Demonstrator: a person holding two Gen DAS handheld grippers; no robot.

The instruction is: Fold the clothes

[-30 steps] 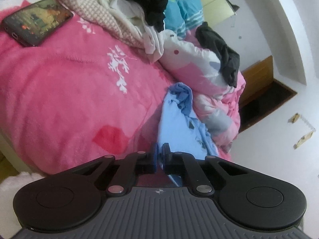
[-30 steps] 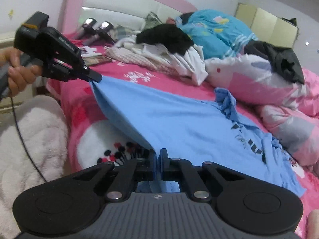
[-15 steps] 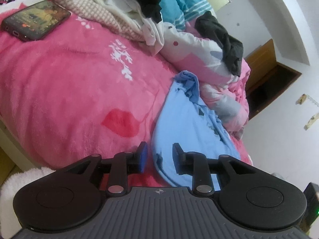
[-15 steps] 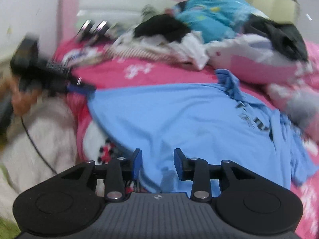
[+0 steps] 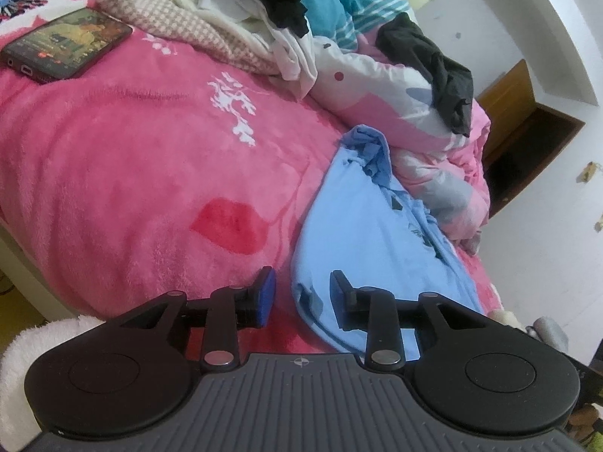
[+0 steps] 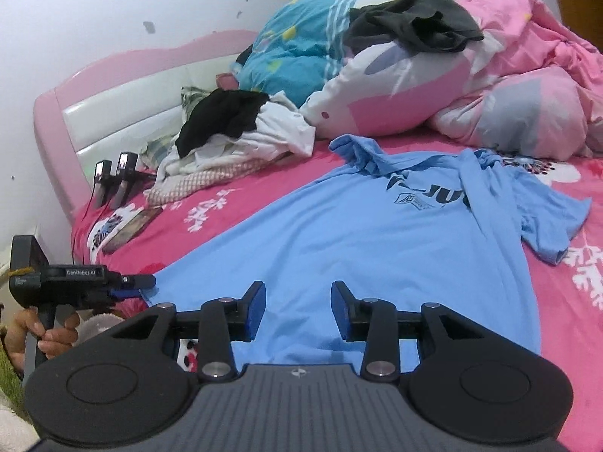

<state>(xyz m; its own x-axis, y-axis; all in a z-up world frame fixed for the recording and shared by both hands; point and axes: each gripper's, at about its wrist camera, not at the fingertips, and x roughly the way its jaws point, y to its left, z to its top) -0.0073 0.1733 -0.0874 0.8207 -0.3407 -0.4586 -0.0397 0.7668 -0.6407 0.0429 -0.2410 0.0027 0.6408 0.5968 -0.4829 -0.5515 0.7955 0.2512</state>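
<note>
Across the near half of the bed (image 6: pixel 565 301), on its pink plush blanket, a light blue T-shirt (image 6: pixel 358 233) lies spread flat with its dark chest print facing up. Its long axis runs from the hem at the bed's near edge to the collar, which points toward the heaped bedding at the far side. One short sleeve (image 6: pixel 546 222) reaches out toward the right; the collar end is rumpled.

The right tool (image 6: pixel 297 309) hangs just over the hem with its jaws partly apart; they have just been opening, and nothing is pinched between the pads, only cloth lying below them. The left tool (image 5: pixel 301 293) is at the hem's left corner, near the bed's near edge, its jaws also partly apart after just opening, with the shirt's edge (image 5: pixel 309 293) lying loose in the gap, not gripped. From the right wrist view a hand (image 6: pixel 41 331) grips that tool's handle.

Toward the bed's head end sits a pile of clothes (image 6: pixel 233 143), with a black garment on top. A smartphone (image 5: pixel 64 45) lies face up near the left edge. A dark grey garment (image 6: pixel 410 19) lies draped over the pink and white duvet (image 6: pixel 433 86).
</note>
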